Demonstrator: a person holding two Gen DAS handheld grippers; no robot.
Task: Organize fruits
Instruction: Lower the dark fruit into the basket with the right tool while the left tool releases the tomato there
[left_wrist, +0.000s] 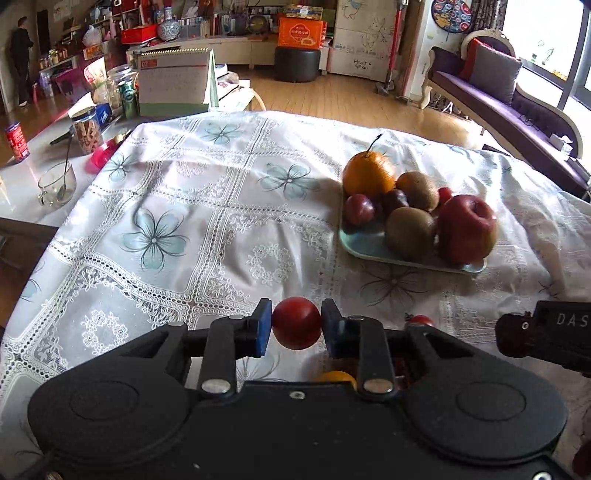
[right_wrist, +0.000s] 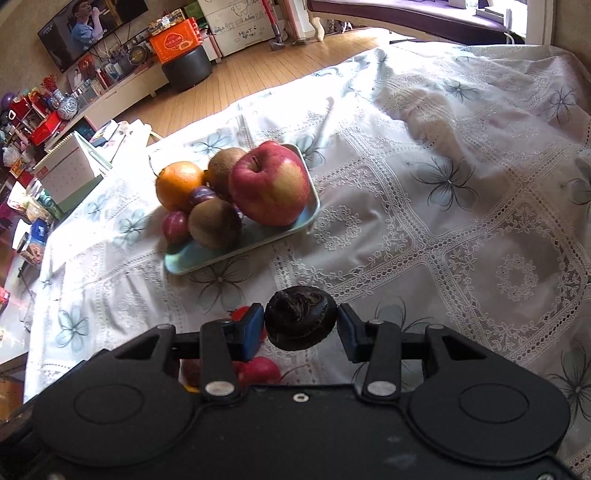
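Left gripper (left_wrist: 296, 328) clamps a round red fruit (left_wrist: 296, 323); right gripper (right_wrist: 301, 328) clamps a dark wrinkled fruit (right_wrist: 300, 318), long axis crosswise. The tray (right_wrist: 192, 260) lies toward 11 o'clock.

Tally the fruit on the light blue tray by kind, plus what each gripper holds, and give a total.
On the tray:
Orange: 1
Apple: 1
Kiwis: 2
Plums: 2
A small red fruit behind the apple: 1

Held:
Left gripper, red round fruit: 1
Right gripper, dark wrinkled fruit: 1

Total: 9
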